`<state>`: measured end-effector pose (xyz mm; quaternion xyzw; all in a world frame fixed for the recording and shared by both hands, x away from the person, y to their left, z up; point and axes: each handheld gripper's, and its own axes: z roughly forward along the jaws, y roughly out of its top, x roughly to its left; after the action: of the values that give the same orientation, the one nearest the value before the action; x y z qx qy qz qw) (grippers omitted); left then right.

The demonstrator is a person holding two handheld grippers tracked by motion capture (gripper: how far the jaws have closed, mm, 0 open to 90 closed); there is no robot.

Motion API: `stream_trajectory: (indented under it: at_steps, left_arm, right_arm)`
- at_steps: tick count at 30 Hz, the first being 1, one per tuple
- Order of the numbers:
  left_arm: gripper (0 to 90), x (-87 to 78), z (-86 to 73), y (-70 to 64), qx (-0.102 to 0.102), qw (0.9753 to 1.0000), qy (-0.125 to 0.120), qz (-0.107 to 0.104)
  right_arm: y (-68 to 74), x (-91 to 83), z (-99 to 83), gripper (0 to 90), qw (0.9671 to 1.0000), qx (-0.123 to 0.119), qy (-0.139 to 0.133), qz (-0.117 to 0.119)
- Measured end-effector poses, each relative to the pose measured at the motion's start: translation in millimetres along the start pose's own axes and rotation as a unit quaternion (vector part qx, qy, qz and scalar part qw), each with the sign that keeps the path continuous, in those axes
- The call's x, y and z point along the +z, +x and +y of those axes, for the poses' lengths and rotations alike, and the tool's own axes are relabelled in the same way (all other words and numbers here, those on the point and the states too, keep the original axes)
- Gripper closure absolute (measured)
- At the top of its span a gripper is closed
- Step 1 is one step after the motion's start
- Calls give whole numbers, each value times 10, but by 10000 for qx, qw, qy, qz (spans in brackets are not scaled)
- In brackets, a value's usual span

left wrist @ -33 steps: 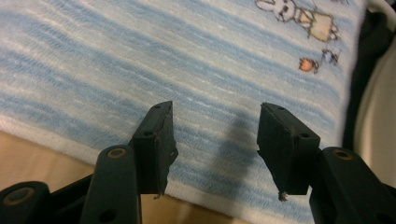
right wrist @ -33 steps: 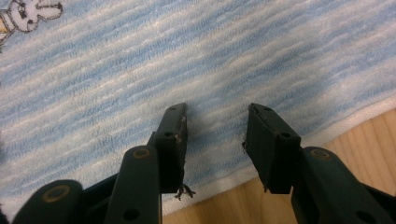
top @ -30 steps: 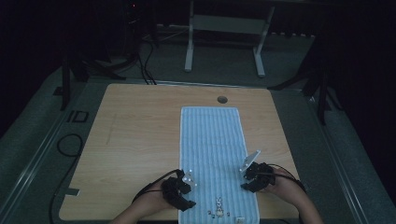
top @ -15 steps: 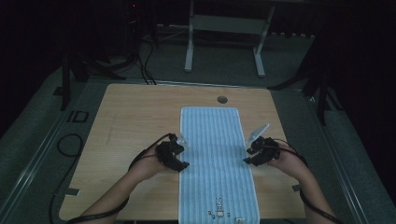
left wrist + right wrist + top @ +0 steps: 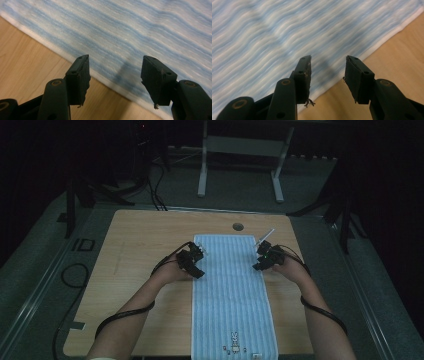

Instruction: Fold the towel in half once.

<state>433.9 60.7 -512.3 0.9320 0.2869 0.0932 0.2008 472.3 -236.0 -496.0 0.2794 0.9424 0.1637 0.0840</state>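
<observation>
- A long blue-and-white striped towel [image 5: 231,290] is lying flat on the wooden bench [image 5: 140,265], running lengthwise from the far middle of the bench to its near edge.
- A small printed motif [image 5: 234,340] is sitting at the near end of the towel; its details are too small to make out.
- The left claw [image 5: 194,261] is hovering at the towel's left long edge, near the far end, with the left hand [image 5: 172,271] gripping it from behind.
- In the left gripper view, the left claw [image 5: 115,75] is standing released, its jaws spread wide with the white hem of the towel [image 5: 125,37] and bare bench wood [image 5: 30,65] lying between and below them; nothing is being gripped.
- The right claw [image 5: 265,255] is hovering at the towel's right long edge, roughly level with the left one, held by the right hand [image 5: 289,267].
- In the right gripper view, the right claw [image 5: 327,72] is also standing released, jaws apart over the towel's hem [image 5: 287,37], with bench wood [image 5: 397,55] showing beside it.
- A round hole [image 5: 238,226] is sitting in the bench just beyond the towel's far end.
- A cable [image 5: 120,317] is trailing from the left claw along the forearm.
</observation>
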Motion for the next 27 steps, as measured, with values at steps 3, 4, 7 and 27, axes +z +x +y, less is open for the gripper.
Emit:
stream_trajectory:
  at_steps: [3, 4, 7, 27]
  left_arm:
    - [404, 50, 20, 33, -38, 10000, 38, 20]
    - [404, 59, 23, 39, -71, 10000, 41, 9]
    - [404, 88, 23, 68, -138, 9999, 96, 29]
    - [684, 180, 54, 106, -146, 9997, 146, 132]
  right_arm:
    - [-68, 67, 60, 562, 9998, 194, 38, -34]
    - [-95, 93, 79, 562, 9996, 256, 73, -49]
    - [-139, 154, 117, 567, 9991, 364, 205, -119]
    - [-128, 297, 134, 834, 9977, 401, 528, -116]
